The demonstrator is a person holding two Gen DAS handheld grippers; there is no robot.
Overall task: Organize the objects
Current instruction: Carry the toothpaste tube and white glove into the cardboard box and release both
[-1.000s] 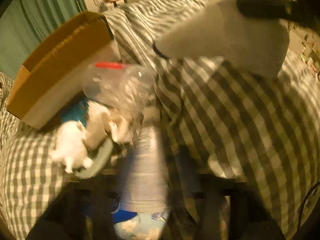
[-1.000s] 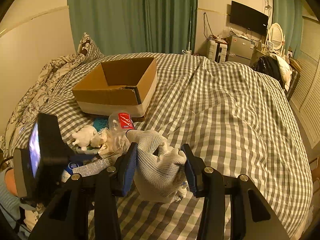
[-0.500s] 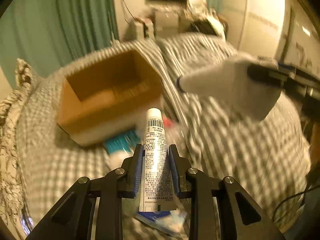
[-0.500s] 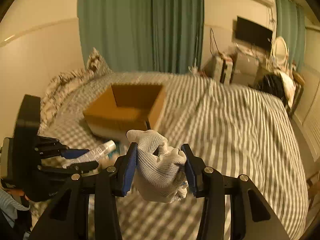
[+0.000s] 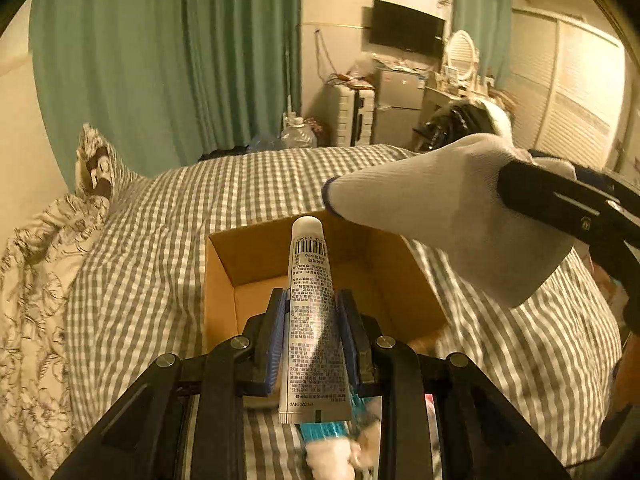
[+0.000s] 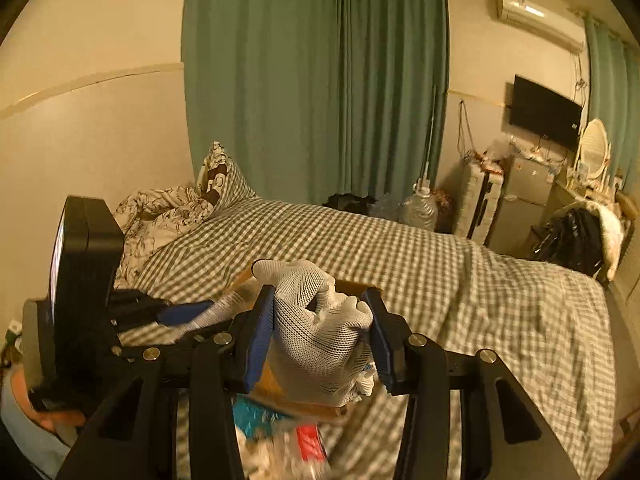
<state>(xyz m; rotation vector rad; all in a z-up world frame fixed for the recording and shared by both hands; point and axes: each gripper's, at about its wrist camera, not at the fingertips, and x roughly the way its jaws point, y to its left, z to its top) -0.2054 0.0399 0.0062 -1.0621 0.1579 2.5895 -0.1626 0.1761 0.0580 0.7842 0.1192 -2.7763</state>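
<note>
My left gripper (image 5: pixel 313 334) is shut on a white tube (image 5: pixel 311 308) with a barcode, cap end pointing forward over the open cardboard box (image 5: pixel 384 280) on the bed. My right gripper (image 6: pixel 320 332) is shut on a white knit glove (image 6: pixel 316 340) and holds it raised above the box's right side; the glove also shows in the left wrist view (image 5: pixel 448 212). The left gripper and tube show at the left of the right wrist view (image 6: pixel 188 312). The box looks empty inside.
The grey checked bedspread (image 6: pixel 440 264) covers the bed. A patterned pillow (image 5: pixel 100 164) and floral duvet (image 5: pixel 32 264) lie at the left. Loose items lie in front of the box: a teal packet (image 5: pixel 320 430), a white toy (image 5: pixel 332 456), a red-labelled item (image 6: pixel 308 442).
Both grippers have lifted from the pile of items and moved forward to the box. The left gripper rose with the tube; the right one carried the glove up alongside it.
</note>
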